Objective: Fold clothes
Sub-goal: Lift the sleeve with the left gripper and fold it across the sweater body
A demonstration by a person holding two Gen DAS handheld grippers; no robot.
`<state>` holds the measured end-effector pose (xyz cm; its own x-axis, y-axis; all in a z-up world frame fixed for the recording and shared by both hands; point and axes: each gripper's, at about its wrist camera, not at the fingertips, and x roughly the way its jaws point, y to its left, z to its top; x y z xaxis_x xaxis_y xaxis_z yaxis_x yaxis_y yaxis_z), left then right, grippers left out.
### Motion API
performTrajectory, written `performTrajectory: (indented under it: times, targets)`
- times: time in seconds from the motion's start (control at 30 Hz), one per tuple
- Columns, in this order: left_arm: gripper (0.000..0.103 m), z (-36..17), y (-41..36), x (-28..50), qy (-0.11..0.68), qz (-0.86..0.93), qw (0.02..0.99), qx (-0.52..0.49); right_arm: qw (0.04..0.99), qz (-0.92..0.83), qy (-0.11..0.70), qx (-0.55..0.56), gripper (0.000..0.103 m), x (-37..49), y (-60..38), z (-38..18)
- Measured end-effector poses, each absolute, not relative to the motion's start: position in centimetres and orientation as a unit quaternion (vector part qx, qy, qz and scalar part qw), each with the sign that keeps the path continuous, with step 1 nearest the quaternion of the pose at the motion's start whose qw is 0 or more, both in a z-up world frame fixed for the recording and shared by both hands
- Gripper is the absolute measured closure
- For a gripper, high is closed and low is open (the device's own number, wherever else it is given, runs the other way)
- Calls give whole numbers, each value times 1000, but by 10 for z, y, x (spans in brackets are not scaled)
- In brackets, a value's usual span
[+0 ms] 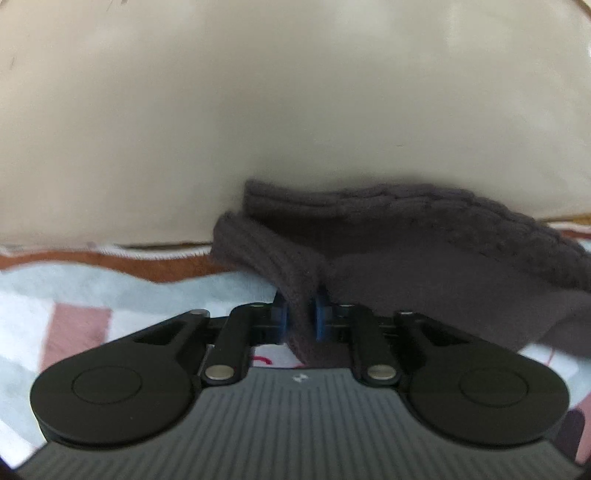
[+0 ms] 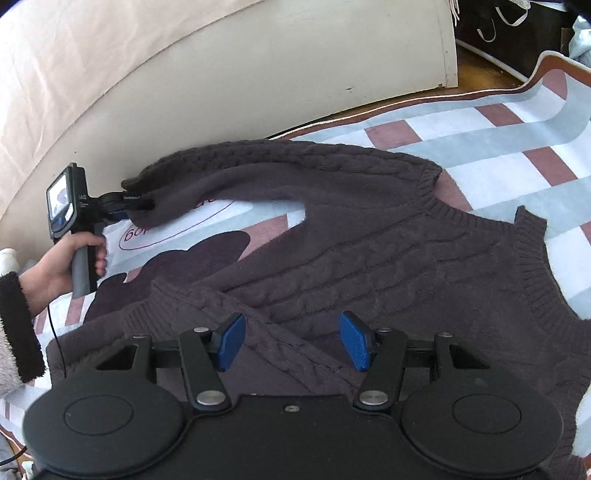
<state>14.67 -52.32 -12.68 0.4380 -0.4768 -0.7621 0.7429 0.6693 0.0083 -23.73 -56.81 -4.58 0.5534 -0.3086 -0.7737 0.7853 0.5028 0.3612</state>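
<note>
A dark grey cable-knit sweater [image 2: 369, 236] lies spread on a striped blanket [image 2: 517, 122]. One sleeve [image 2: 258, 166] stretches out to the left, and its ribbed cuff [image 1: 273, 251] is pinched between the blue pads of my left gripper [image 1: 301, 317], which is shut on it. From the right wrist view the left gripper [image 2: 136, 203] shows at the sleeve's end, held by a hand [image 2: 59, 266]. My right gripper [image 2: 291, 341] hovers open over the other sleeve, folded across the sweater's body, with its blue pads [image 2: 232, 341] wide apart and nothing gripped.
A beige padded panel [image 2: 221, 74] rises just beyond the blanket's brown edge [image 1: 110, 258]. A person's fuzzy dark-trimmed cuff [image 2: 18, 325] is at the left. Dark bags or a shelf [image 2: 517, 29] stand at the far right.
</note>
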Motion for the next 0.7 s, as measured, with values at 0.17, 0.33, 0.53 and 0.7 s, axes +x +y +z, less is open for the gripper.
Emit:
performTrajectory:
  times: [0.17,0.33,0.53,0.7]
  targets:
    - [91,-86,-497,128,335,-399,844,124,784,-342,301,422,40,-251,-568,-56]
    - [91,-41,-461,80,229,-500,831,86,766,-337,286,466,40,-257,-554,-75]
    - [91,7,-395,15,201,-623,756,-8,776,-317,274,472,40,-260,-542,-75]
    - [90,-2,-313,-33,218,-691,687,-49,781,-322,227,484,40,-285,-540,-69]
